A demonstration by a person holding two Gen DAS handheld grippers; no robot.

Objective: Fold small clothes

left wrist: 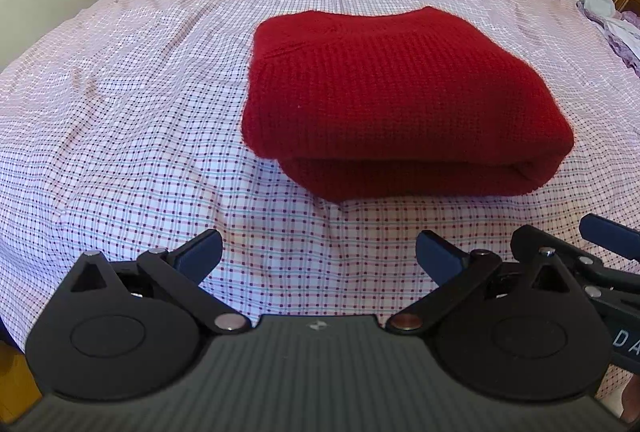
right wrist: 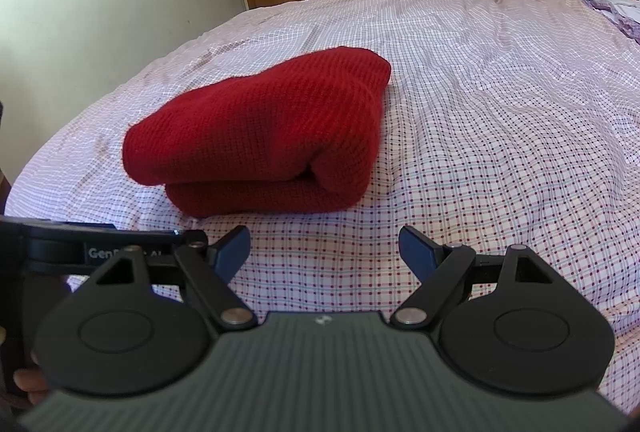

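**Red knit lies folded on the bed, both grippers standing off empty**

Nearest your lens is the ribbed grey gripper body with its black round pivot housings; beyond it spreads the wide bed in a pink-and-white checked sheet (left wrist: 140, 104), and on that the red waffle-knit garment (left wrist: 384, 100), folded into a thick, squarish bundle of at least two layers with its rounded fold edge turned toward you. It rests flat on the sheet, ahead and to the right in the left wrist view, ahead and to the left in the right wrist view (right wrist: 256, 136), so it sits between your two hands and apart from both.

By the look of it the folding is done or nearly so. If you tidy it, press the top layer square over the lower one, whose near edge juts out a little, and avoid dragging the knit, which will likely stretch and bunch the loose sheet beneath.

Your left gripper (left wrist: 320, 252) hangs just short of the bundle, tilted down at the sheet, its blue-padded fingers (left wrist: 200, 252) spread wide with nothing between them. Your right gripper (right wrist: 324, 252) hangs alongside, angled down less steeply, fingers (right wrist: 418, 252) likewise released and empty. Each gripper shows at the edge of the other's view, close together.
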